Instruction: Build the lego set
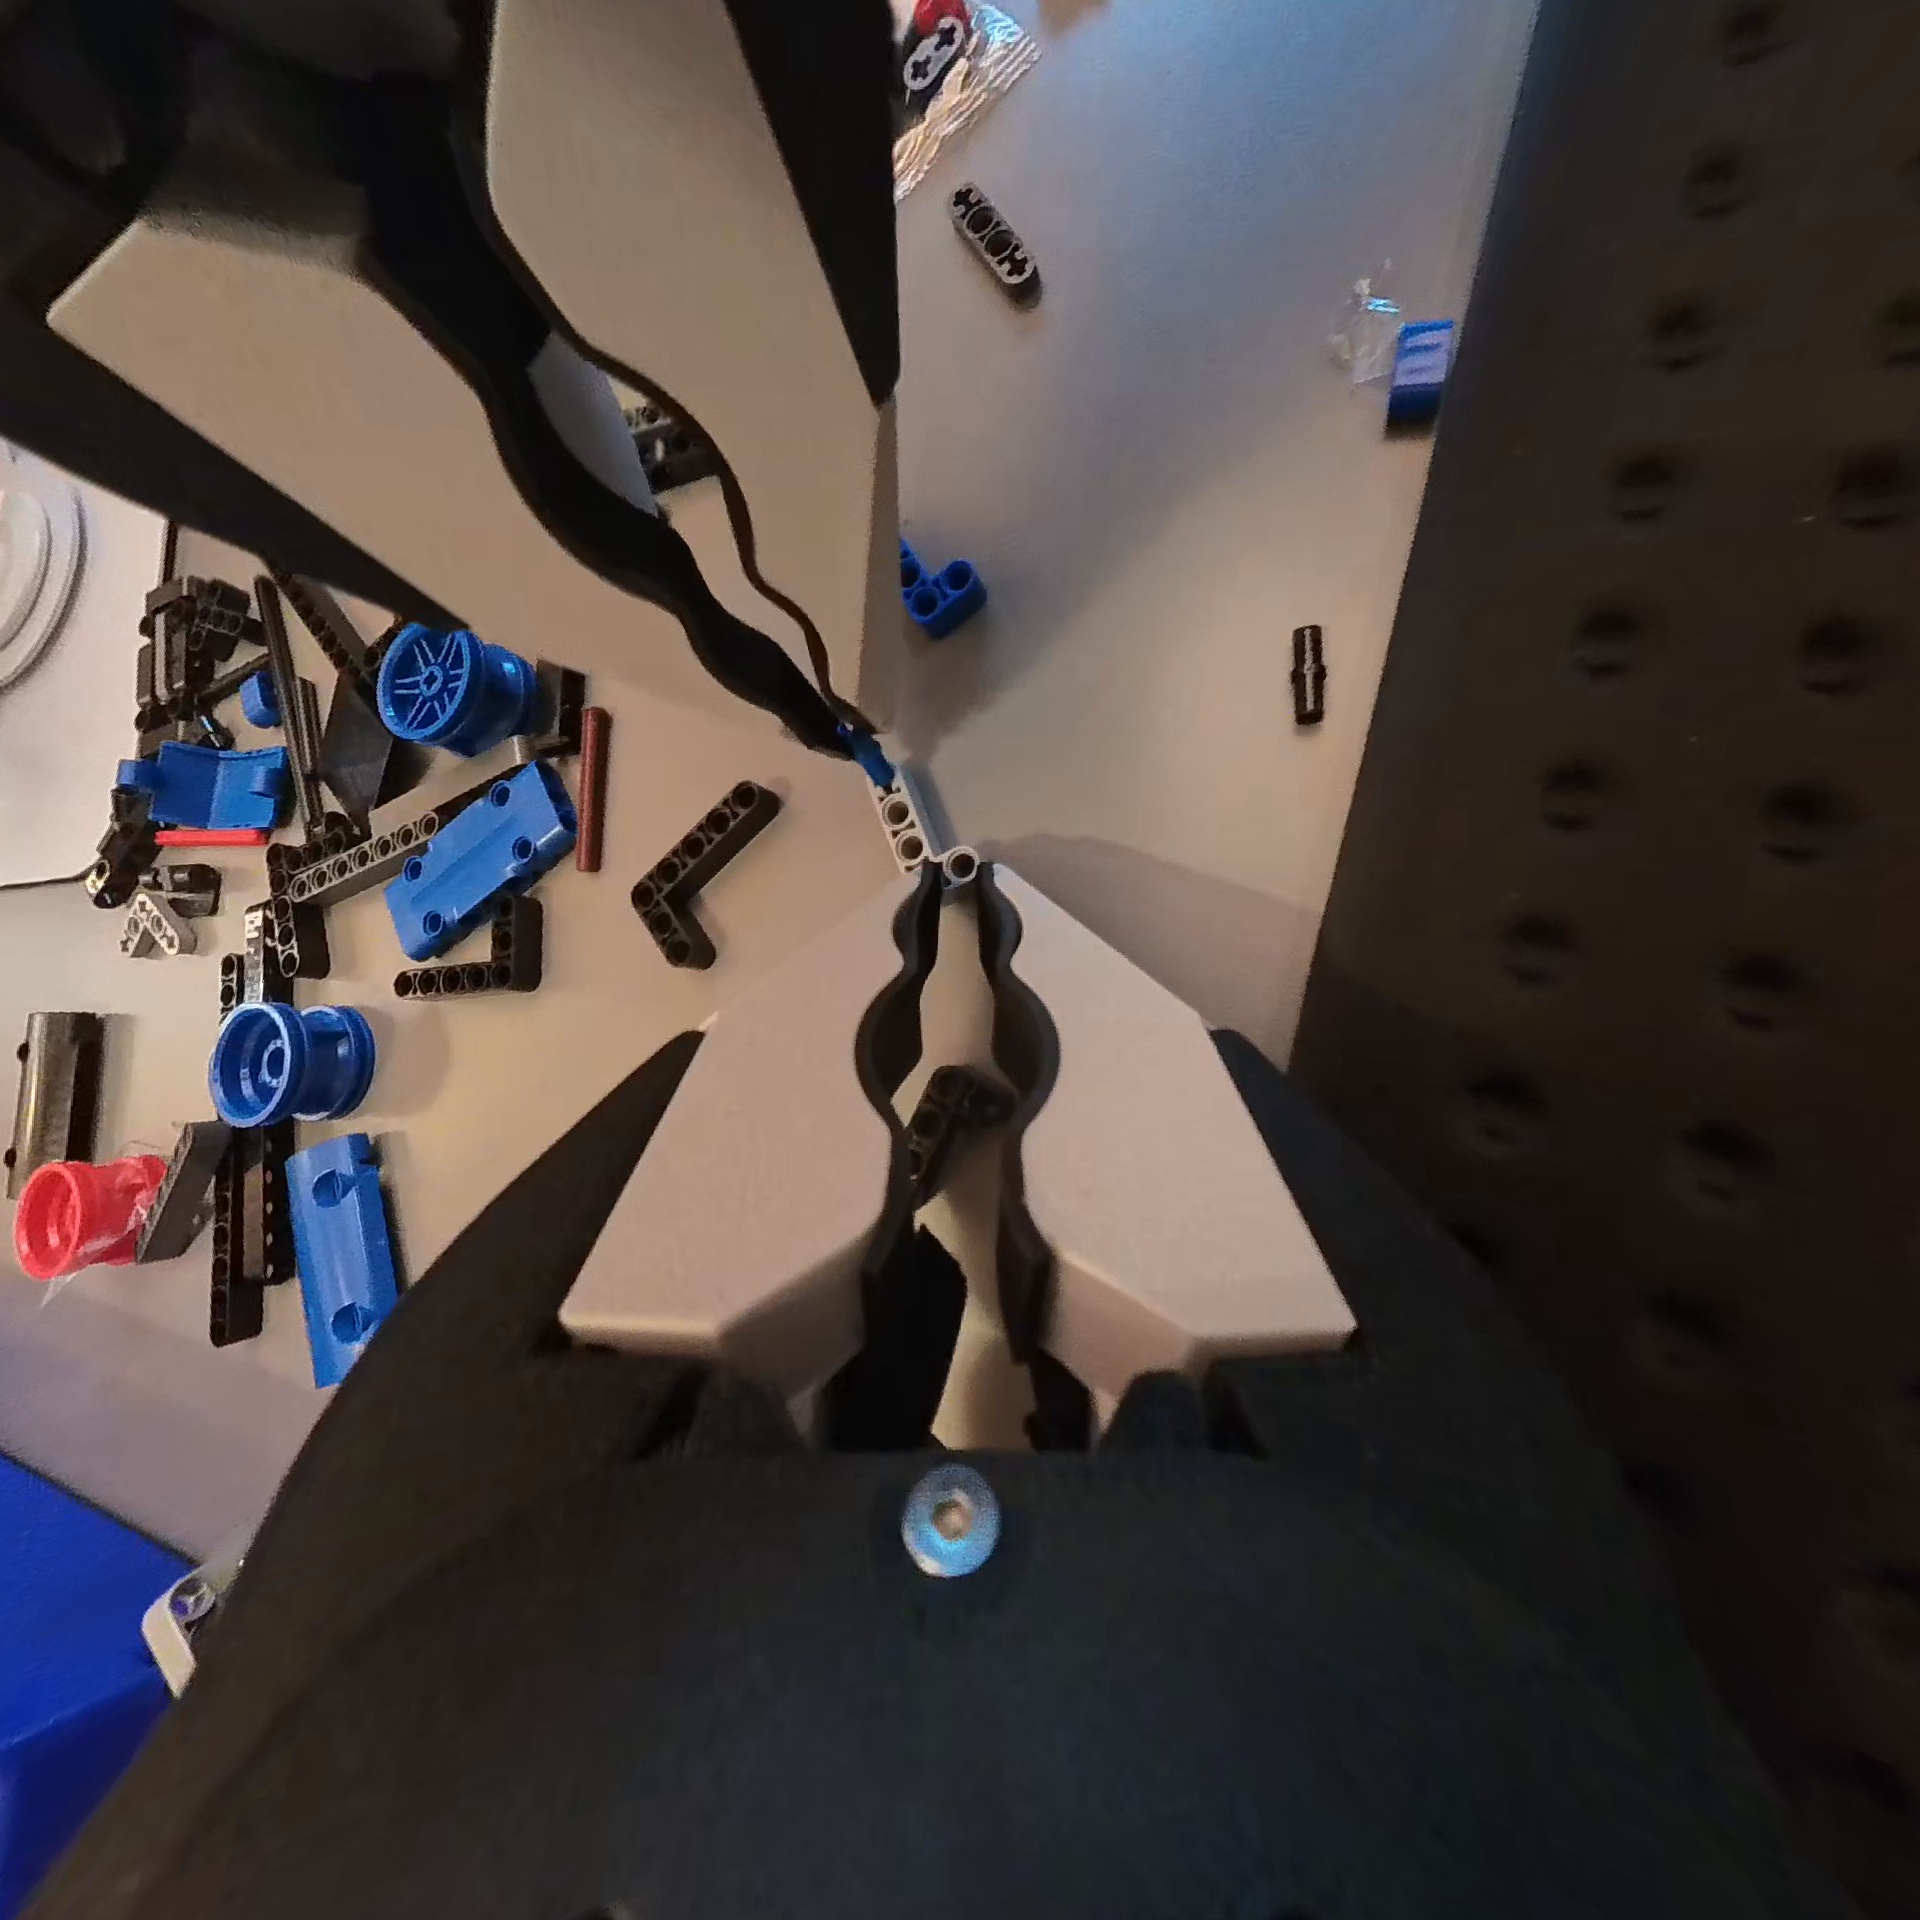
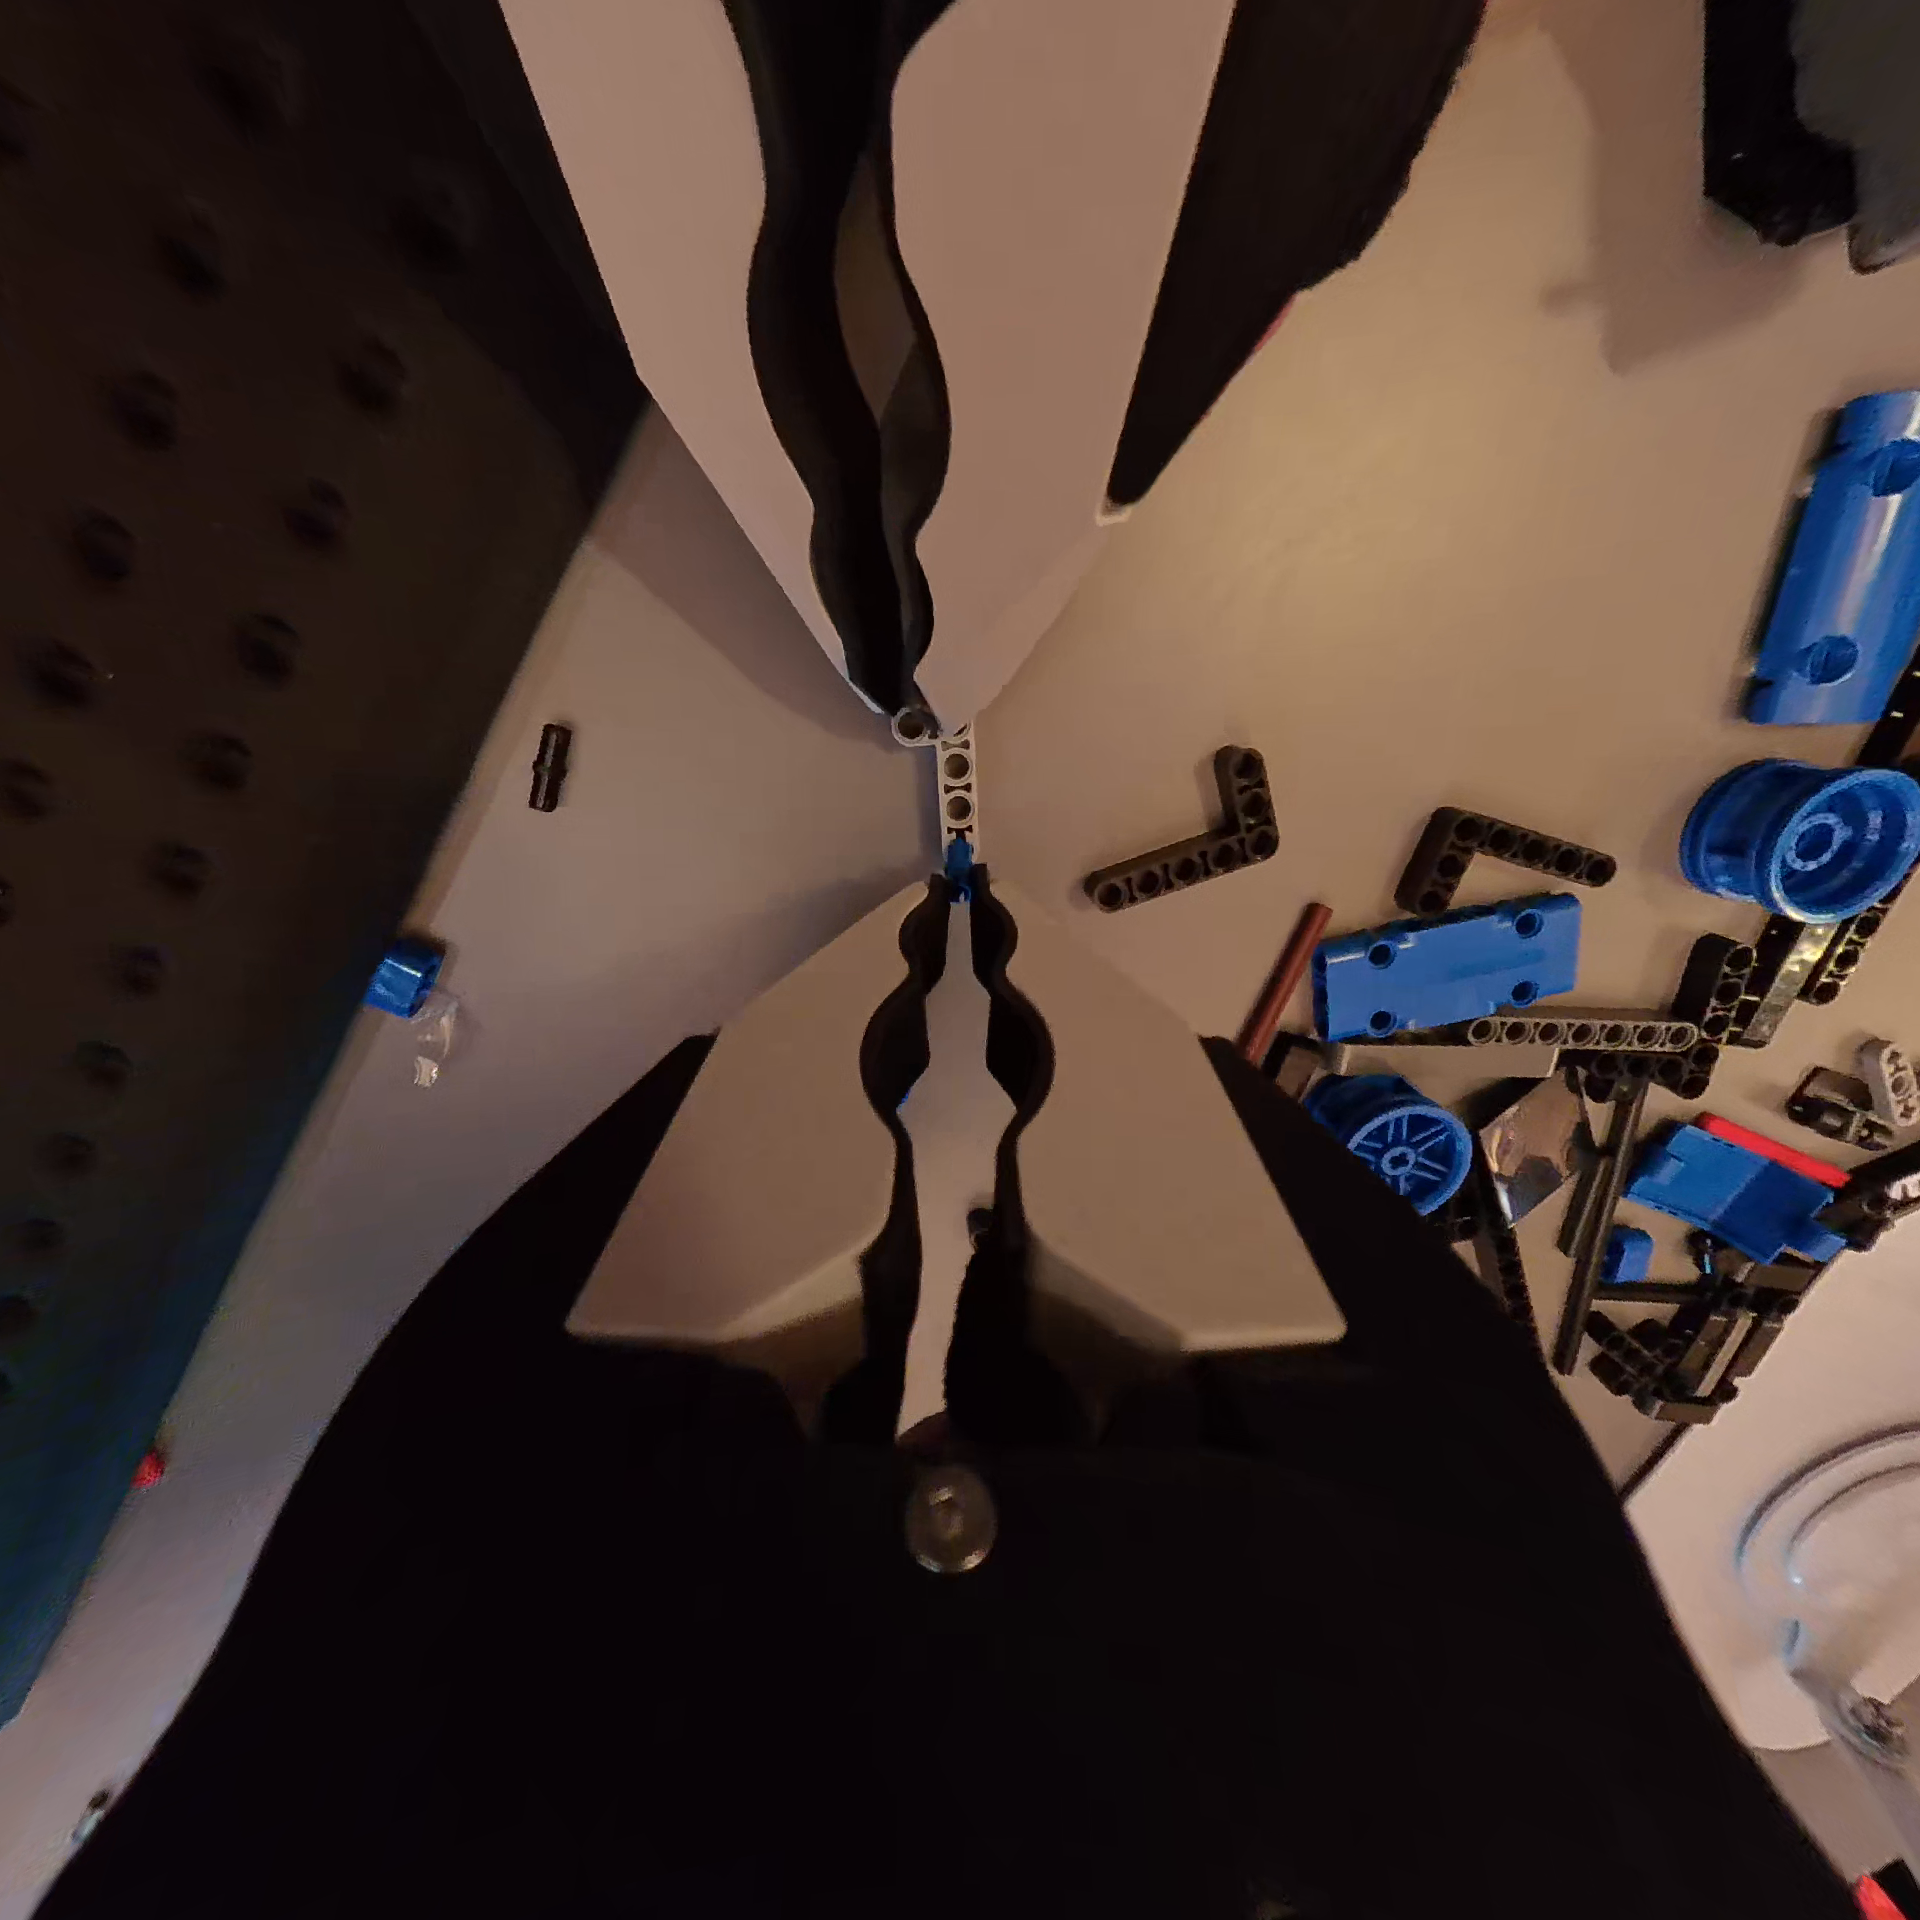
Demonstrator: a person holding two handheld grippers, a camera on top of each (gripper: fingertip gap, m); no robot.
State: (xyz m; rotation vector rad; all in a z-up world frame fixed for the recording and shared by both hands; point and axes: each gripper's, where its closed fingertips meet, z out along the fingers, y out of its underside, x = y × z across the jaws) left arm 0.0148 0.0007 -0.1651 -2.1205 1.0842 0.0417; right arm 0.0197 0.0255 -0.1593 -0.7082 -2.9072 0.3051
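Above the bare middle of the pale desk (image 1: 1143,582), the two grippers meet tip to tip. The left gripper (image 1: 951,878) pinches the short arm of a small light-grey L-shaped beam (image 1: 909,821), its wavy black pads pressed together on the end hole. The right gripper (image 2: 961,883) is closed on a blue pin (image 2: 958,858), whose free end touches the far end of the grey beam's long arm. Beam and pin are held clear of the desk surface.

A clear glass bowl (image 2: 1808,1569) stands on a white sheet near one desk edge; what it holds cannot be made out. A crumpled clear plastic bag (image 1: 956,114) lies toward the far side with a dark piece or two on it, and a scrap of clear plastic lies beside a small blue brick (image 1: 1418,369) against the dark studded wall (image 1: 1662,727).

The loose parts are hard glossy plastic: two blue wheel rims (image 1: 447,686) with spokes, flat blue panels (image 1: 483,868) with round holes, black L-shaped perforated beams (image 1: 707,873), a dark reddish-brown axle (image 1: 594,790), a red round barrel-shaped piece (image 1: 78,1216), a short black connector pin (image 1: 1309,675), a small blue L-shaped beam (image 1: 940,592) and a thin black lift arm (image 1: 995,244).
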